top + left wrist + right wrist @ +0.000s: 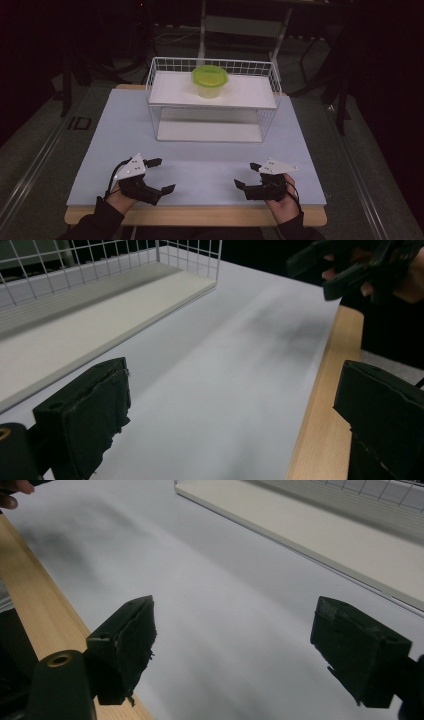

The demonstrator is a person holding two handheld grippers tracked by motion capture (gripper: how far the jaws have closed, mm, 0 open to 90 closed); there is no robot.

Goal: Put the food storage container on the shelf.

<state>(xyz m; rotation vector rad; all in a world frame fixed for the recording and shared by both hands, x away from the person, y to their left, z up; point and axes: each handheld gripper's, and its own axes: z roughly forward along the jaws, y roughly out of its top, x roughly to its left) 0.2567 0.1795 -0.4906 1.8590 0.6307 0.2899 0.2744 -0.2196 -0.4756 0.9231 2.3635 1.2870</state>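
Note:
A clear tub with a lime-green lid [210, 80] stands on the top shelf of a white wire rack [212, 100] at the back of the table. My left gripper [161, 175] rests near the front left edge, open, nothing between its jaws. My right gripper [248, 175] rests at the front right, also open and empty. In the left gripper view my own gripper [230, 415] frames bare white tabletop, with the rack's lower shelf [75, 335] to the upper left and the right gripper [350, 265] far off. In the right gripper view my own gripper [235, 645] spans bare table below the rack's lower shelf [340, 535].
The white table top [200, 155] has a wooden front edge [195, 215]. The rack's lower shelf [210, 131] holds nothing. Dark floor and chair legs [330, 90] surround the table.

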